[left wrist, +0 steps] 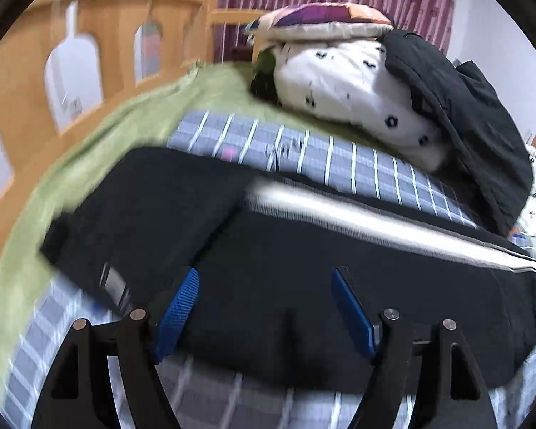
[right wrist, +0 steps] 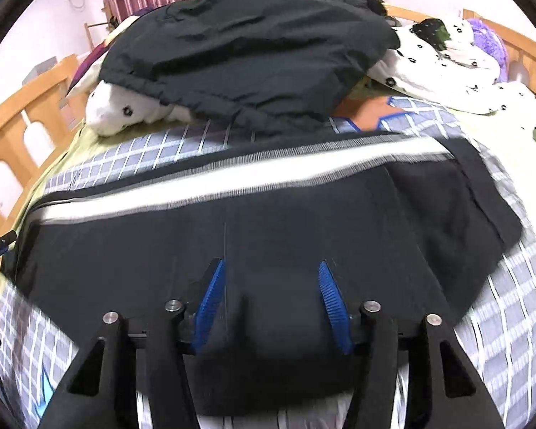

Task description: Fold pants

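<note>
Black pants [left wrist: 268,243] with a white side stripe spread flat on a checked sheet [left wrist: 339,164], left gripper [left wrist: 264,279] and right gripper [right wrist: 269,268] both open above the fabric's near edge, pads gripping nothing, dark jacket [right wrist: 246,46] heaped beyond.

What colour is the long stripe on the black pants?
White, edged in grey; the stripe runs along the black pants, clearest in the right wrist view.

Black hand-held gripper [left wrist: 264,275] arms w/ ribbed blue pads [right wrist: 211,300], silver screws.
</note>
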The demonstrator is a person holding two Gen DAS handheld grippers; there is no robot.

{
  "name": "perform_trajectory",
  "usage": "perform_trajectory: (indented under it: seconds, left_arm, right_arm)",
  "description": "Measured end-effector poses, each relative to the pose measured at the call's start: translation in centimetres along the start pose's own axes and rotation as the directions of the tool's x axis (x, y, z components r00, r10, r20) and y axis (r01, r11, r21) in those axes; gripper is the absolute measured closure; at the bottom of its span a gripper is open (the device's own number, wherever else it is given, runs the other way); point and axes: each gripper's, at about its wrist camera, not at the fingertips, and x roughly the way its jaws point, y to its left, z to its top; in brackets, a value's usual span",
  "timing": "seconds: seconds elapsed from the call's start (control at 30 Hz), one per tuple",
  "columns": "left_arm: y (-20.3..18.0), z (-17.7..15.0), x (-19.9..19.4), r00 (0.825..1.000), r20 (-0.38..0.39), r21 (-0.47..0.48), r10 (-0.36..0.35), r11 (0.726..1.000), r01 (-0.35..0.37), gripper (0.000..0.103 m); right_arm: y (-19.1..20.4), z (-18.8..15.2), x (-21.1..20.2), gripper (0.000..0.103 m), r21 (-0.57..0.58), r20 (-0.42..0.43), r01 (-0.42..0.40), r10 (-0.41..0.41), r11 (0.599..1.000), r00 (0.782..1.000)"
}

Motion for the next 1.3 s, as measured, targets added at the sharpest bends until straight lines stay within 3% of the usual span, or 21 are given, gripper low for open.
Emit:
perform_trajectory:
  seconds: [0.13, 0.23, 0.33, 0.47, 0.57, 0.7, 0.77, 0.93, 0.97, 1.03, 1.13, 1.3]
  left_arm:
    - [3.5, -4.6, -1.1, 0.995, -0.042, -0.171, -0.094, 0.982, 0.085, 0.028]
    - [5.7, -7.1, -1.1, 0.991, -0.054, -0.230, -0.121, 0.967, 0.105, 0.028]
    - [7.3, -8.2, -0.6, 0.993, -0.062, -0.282, -0.104, 0.956, 0.082, 0.028]
    - [8.9, -7.5, 0.6, 0.991, -0.034, -0.363, -0.131, 0.925, 0.110, 0.028]
    - [8.7, -6.1, 2.2, 0.993, -0.037, -0.354, -0.110, 0.931, 0.090, 0.029]
    - [8.1, -3.8, 4.4, 0.999, -0.046, -0.315, -0.028, 0.949, 0.012, 0.030]
    - [8.0, -2.7, 5.4, 0.999, -0.047, -0.296, 0.025, 0.955, -0.038, 0.046]
    - [7.4, -0.5, 7.3, 0.998, -0.039, -0.300, 0.052, 0.952, -0.062, 0.048]
    - [7.0, -0.2, 7.5, 0.997, -0.036, -0.291, 0.072, 0.953, -0.079, 0.053]
    - [6.5, 0.3, 7.8, 0.993, -0.036, -0.262, 0.116, 0.957, -0.121, 0.067]
    - [6.2, 1.3, 7.7, 0.991, -0.043, -0.238, 0.128, 0.962, -0.135, 0.085]
    - [3.6, 2.7, 3.8, 0.987, 0.018, -0.137, 0.159, 0.978, -0.155, 0.090]
  right_arm:
    - [-2.2, -4.5, -3.0, 0.042, 0.068, 0.011, -0.015, 0.014, 0.998, 1.000]
    - [-4.4, -6.7, -3.7, 0.042, 0.160, 0.019, -0.056, 0.053, 0.986, 0.998]
    - [-6.2, -7.9, -3.4, 0.042, 0.229, 0.011, -0.061, 0.060, 0.972, 0.998]
    - [-7.6, -8.1, -1.7, 0.042, 0.286, -0.027, -0.059, 0.069, 0.956, 0.997]
    - [-8.1, -7.7, -0.6, 0.042, 0.331, -0.035, -0.081, 0.098, 0.940, 0.995]
    - [-7.9, -5.9, 1.3, 0.042, 0.288, -0.032, -0.039, 0.050, 0.957, 0.998]
    - [-8.2, -4.5, 2.4, 0.043, 0.278, -0.037, -0.008, 0.019, 0.961, 0.999]
    - [-9.9, -1.5, 5.4, 0.047, 0.347, -0.026, 0.001, 0.008, 0.938, 1.000]
    - [-10.2, -0.9, 6.1, 0.048, 0.354, -0.013, -0.005, 0.010, 0.935, 1.000]
    - [-10.5, 0.0, 6.9, 0.064, 0.358, 0.009, 0.007, -0.011, 0.934, 1.000]
    - [-11.1, 0.7, 7.0, 0.080, 0.386, 0.025, -0.001, -0.009, 0.923, 1.000]
    - [-10.5, 2.4, 2.5, 0.088, 0.366, 0.131, -0.040, -0.009, 0.930, 0.991]
